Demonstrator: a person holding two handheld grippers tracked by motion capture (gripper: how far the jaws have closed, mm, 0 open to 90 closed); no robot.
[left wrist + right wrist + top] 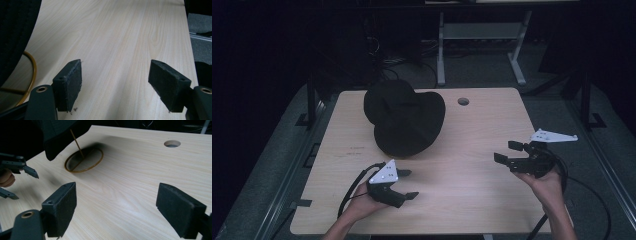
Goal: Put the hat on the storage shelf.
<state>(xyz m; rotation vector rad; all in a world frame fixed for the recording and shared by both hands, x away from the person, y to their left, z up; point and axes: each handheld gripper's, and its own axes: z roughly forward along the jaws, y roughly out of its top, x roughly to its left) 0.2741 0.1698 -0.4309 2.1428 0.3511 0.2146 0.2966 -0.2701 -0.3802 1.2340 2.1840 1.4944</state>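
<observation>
left hand-held gripper point(408, 184): jaws apart, empty, just below black hat point(404, 117) | right hand-held gripper point(508, 151): jaws apart, empty, right of hat | hat on gold wire stand point(83, 160), counter point(462, 190)

Left gripper point(408, 184) and right gripper point(507, 152) both gape, held apart, jaws pointing inward

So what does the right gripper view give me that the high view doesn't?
Right gripper view alone: a gold ring base and thin upright rod beneath the black hat, which sits raised off the wood.
High view alone: both forearms, the floor, and a desk frame behind.
Both: the hat, the wooden table, its round hole, the open left claw and open right claw.
</observation>
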